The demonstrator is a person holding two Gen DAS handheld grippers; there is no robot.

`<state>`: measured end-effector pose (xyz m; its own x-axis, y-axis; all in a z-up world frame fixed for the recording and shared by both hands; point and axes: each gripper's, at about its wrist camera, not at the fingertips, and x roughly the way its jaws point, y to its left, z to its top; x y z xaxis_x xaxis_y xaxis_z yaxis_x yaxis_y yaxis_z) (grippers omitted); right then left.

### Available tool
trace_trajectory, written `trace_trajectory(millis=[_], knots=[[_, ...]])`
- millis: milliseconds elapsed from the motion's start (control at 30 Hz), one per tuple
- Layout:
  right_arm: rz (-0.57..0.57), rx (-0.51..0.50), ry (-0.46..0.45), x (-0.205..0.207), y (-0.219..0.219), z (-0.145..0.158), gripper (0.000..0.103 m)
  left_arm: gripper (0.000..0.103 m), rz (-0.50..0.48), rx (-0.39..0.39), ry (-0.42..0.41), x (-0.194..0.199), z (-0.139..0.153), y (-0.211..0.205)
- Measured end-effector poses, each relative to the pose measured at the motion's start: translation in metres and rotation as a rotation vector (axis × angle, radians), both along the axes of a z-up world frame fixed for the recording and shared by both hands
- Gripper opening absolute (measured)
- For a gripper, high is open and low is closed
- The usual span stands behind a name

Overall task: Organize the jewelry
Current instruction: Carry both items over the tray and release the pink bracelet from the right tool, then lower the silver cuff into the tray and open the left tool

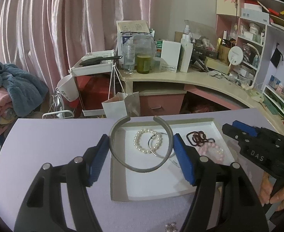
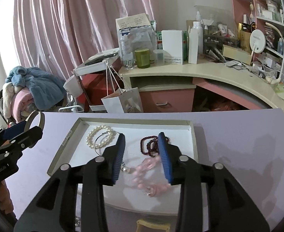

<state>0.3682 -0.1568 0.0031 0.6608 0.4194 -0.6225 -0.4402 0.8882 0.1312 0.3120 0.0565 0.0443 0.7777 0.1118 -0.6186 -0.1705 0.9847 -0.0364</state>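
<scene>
My left gripper (image 1: 141, 150) is shut on a grey metal cuff bangle (image 1: 142, 169) and holds it over the left part of a shallow white tray (image 1: 149, 191) on the lilac table. In the tray lie a pearl bracelet (image 1: 140, 145), a thin silver hoop (image 1: 158, 155), a dark red bead strand (image 1: 197, 139) and a pink bead bracelet (image 1: 211, 151). My right gripper (image 2: 142, 152) is open above the pink bead bracelet (image 2: 142, 172), which looks blurred between its fingers. The right wrist view also shows the pearls (image 2: 99, 135) and the red beads (image 2: 149, 145).
The lilac table (image 1: 45, 145) ends at a far edge with a paper bag (image 1: 120, 104) and a cluttered desk (image 1: 180, 75) behind it. A small pearl piece (image 1: 171, 227) lies near the table's front. A cream clip-like object (image 2: 153, 225) lies below the tray.
</scene>
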Motion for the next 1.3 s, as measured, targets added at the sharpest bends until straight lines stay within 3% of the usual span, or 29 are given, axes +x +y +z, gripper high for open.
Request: trace_trajectory(millis=[467,1300], knots=[[-0.047,-0.015,-0.005,-0.001,-0.017,-0.005,0.038,0.067,-0.026,-0.038,0.017,0.007,-0.009,-0.001],[-0.085,-0.02,0.045,0.004,-0.031,-0.02,0.045,0.067,-0.098,-0.114,0.112,0.054,-0.062,-0.012]])
